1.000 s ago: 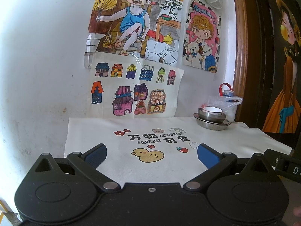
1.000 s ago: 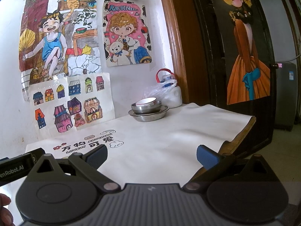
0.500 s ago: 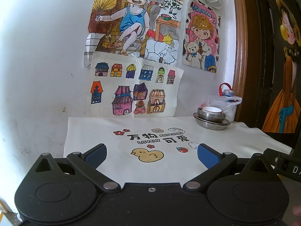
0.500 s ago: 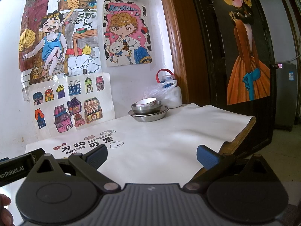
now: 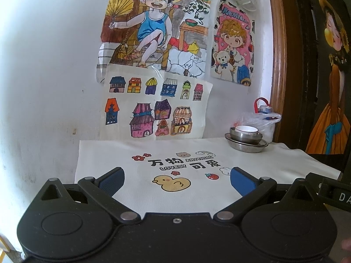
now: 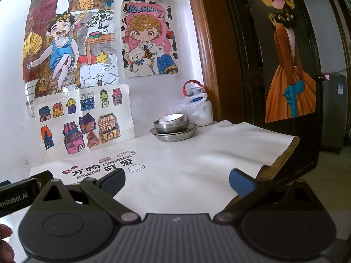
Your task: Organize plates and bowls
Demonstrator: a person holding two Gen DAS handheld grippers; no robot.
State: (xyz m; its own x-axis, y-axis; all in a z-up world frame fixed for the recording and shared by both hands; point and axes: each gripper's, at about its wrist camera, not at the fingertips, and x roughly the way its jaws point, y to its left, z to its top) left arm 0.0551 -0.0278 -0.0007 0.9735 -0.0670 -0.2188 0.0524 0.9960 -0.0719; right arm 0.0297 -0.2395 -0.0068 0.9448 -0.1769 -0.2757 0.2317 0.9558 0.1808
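In the left wrist view, the left gripper (image 5: 176, 180) is seen at 6 o'clock with its jaws spread wide and nothing held between them. Beneath and ahead of it a white cloth (image 5: 122, 153) printed with a yellow duck (image 5: 172, 182) covers the surface. At 3 o'clock, near the far right corner of the surface, a stack is found: a white bowl (image 5: 246, 129) is nested in a steel bowl (image 5: 245, 137), which is set in a steel plate (image 5: 246, 146). Just behind the stack a white jug wrapped in a clear bag (image 5: 263, 120) is seen. Coloured drawings (image 5: 153, 32) are fixed to the wall from 11 to 1 o'clock.

In the right wrist view, the right gripper (image 6: 176, 182) is seen at 6 o'clock, its jaws likewise wide apart and empty, above the cloth. The same stack is placed just above centre, toward 12 o'clock: white bowl (image 6: 171, 118), steel bowl (image 6: 171, 127), steel plate (image 6: 174, 134), well apart from both grippers. The bagged jug is touching or just beside it at its right. Part of the left gripper's body (image 6: 24, 188) is seen at 9 o'clock, and a fingertip (image 6: 5, 236) at 8 o'clock.
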